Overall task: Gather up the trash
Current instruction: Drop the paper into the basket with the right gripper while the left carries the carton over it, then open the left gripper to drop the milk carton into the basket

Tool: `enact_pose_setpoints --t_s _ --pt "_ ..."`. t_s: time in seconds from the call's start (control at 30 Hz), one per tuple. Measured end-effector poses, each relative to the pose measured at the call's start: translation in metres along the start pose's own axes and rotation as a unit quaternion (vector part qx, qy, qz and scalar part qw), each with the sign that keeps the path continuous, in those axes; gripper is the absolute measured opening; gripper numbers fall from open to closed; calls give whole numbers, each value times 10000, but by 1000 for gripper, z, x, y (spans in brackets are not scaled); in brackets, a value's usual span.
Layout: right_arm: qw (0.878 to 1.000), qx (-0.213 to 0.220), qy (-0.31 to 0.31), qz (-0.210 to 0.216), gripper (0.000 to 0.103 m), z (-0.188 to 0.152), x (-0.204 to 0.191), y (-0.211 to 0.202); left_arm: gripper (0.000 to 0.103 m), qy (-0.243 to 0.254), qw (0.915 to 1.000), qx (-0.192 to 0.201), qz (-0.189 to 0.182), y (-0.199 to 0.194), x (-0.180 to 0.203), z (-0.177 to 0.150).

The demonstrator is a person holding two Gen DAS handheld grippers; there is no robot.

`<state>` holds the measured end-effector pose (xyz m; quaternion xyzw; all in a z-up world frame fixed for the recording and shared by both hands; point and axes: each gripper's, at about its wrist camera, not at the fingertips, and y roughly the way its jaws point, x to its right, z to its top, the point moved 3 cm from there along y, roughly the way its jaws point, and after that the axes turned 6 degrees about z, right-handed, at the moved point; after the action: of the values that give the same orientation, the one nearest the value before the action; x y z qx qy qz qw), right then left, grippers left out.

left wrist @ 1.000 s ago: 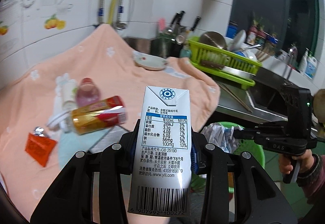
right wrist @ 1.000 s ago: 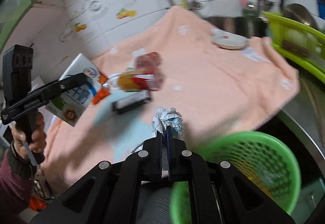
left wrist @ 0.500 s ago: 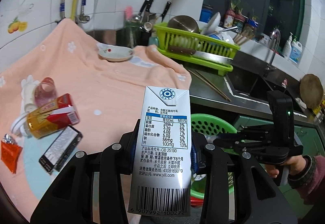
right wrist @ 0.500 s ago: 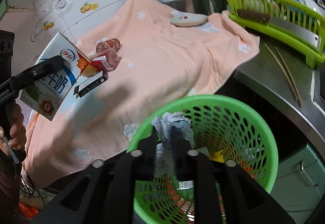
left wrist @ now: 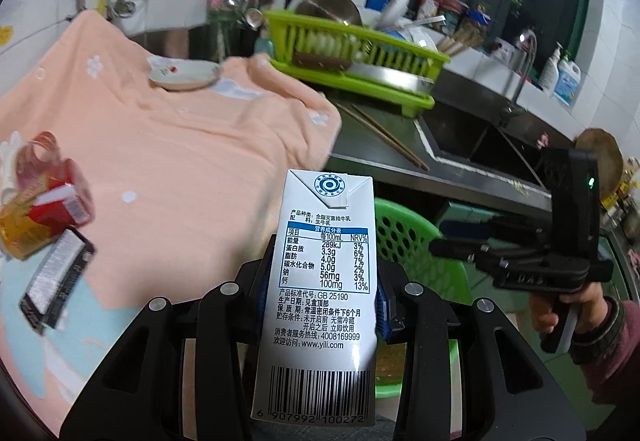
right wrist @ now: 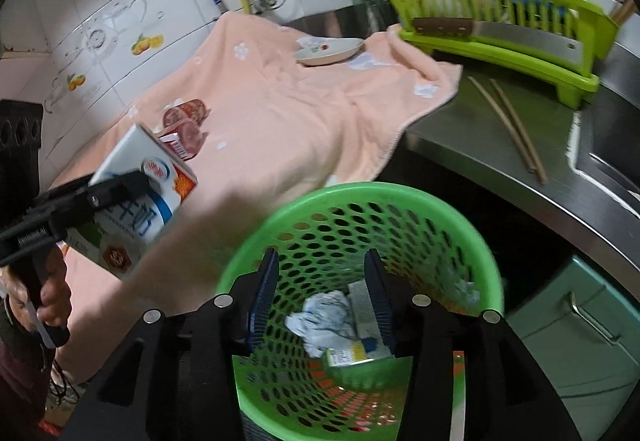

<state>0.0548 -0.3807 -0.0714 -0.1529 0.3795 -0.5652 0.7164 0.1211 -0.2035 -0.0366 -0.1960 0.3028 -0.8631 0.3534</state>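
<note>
Risk of dropping milk carton [left wrist: 320,273], clamped in left tool [left wrist: 320,295], short of green basket [right wrist: 360,225] beneath right tool [right wrist: 322,291], spread apart.

Your left tool [left wrist: 322,293] grips the carton [left wrist: 322,277] upright; right of the carton, the bin [left wrist: 404,241] and your right tool [left wrist: 460,251].

I see a white-blue carton [left wrist: 324,273], perforated green basket [right wrist: 404,201], peach flower-print towel [left wrist: 168,145], lime rack [right wrist: 500,21].
</note>
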Motion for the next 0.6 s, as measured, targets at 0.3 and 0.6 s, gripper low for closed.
enact_pose_setpoints --t_s 0.3,0.6 --pt "9991 206 279 -241 53 -10 29 -25 39 303 9977 -606 -85 52 32 -27" --pt "9988 192 396 -229 56 -16 40 -27 40 386 9931 -1103 -25 97 42 -33"
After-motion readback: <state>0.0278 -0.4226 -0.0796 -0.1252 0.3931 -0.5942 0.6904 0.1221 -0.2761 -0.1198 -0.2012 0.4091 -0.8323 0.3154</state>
